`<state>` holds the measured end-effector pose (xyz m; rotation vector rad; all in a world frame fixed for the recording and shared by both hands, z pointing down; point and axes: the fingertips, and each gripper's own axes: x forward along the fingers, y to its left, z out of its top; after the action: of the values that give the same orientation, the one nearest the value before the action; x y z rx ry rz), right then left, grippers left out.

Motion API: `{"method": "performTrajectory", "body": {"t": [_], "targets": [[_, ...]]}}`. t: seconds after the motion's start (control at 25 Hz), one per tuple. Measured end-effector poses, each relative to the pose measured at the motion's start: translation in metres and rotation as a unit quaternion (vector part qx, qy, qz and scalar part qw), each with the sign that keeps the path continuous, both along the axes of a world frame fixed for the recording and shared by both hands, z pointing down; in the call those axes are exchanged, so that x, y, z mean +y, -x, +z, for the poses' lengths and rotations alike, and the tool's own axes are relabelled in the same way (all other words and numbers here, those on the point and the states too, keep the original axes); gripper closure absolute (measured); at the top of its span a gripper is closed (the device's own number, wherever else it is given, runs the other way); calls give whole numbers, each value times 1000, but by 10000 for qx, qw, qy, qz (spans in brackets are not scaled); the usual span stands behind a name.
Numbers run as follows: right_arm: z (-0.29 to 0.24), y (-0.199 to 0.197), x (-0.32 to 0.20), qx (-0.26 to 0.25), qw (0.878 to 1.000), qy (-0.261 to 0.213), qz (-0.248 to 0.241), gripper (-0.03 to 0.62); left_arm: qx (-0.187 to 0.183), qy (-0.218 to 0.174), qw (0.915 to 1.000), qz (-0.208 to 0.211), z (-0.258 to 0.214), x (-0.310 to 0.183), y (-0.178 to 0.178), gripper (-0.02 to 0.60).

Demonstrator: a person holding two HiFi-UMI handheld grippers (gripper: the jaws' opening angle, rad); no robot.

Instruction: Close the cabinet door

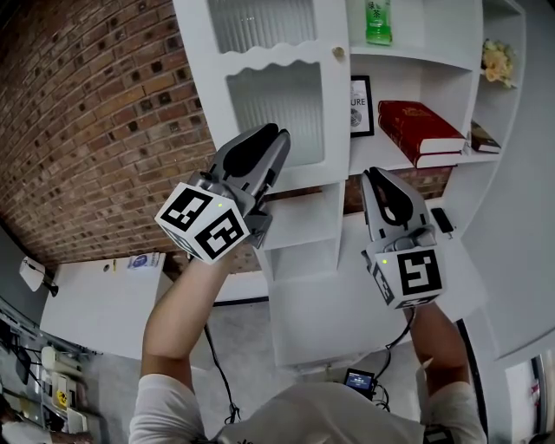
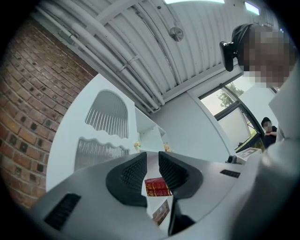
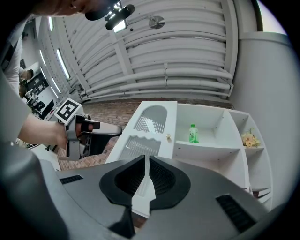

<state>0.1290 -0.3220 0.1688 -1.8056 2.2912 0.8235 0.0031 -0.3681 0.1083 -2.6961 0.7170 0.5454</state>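
Observation:
The white cabinet door (image 1: 269,87), with two ribbed glass panels and a small round knob (image 1: 338,54), covers the cabinet's left bay and looks flat against the front. My left gripper (image 1: 276,130) is raised just in front of the door's lower panel; its jaws stand open by a narrow gap with nothing between them. My right gripper (image 1: 375,173) hangs lower right, below the open shelves, shut and empty. In the right gripper view the door (image 3: 147,129) and its knob (image 3: 168,137) lie ahead of the right gripper (image 3: 146,159). The left gripper (image 2: 152,157) faces the door (image 2: 101,136).
Open shelves to the door's right hold a green bottle (image 1: 378,22), a framed picture (image 1: 360,106), red books (image 1: 425,130) and flowers (image 1: 496,62). A brick wall (image 1: 95,130) stands at the left, with a white table (image 1: 95,299) below it.

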Motion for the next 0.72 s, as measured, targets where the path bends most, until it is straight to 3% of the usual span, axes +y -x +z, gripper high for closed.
{"method": "performTrajectory", "body": {"t": [0.72], "targets": [[18, 13, 2, -55, 9997, 223, 1, 546, -66, 311, 9995, -57, 56, 17, 22, 499]]}}
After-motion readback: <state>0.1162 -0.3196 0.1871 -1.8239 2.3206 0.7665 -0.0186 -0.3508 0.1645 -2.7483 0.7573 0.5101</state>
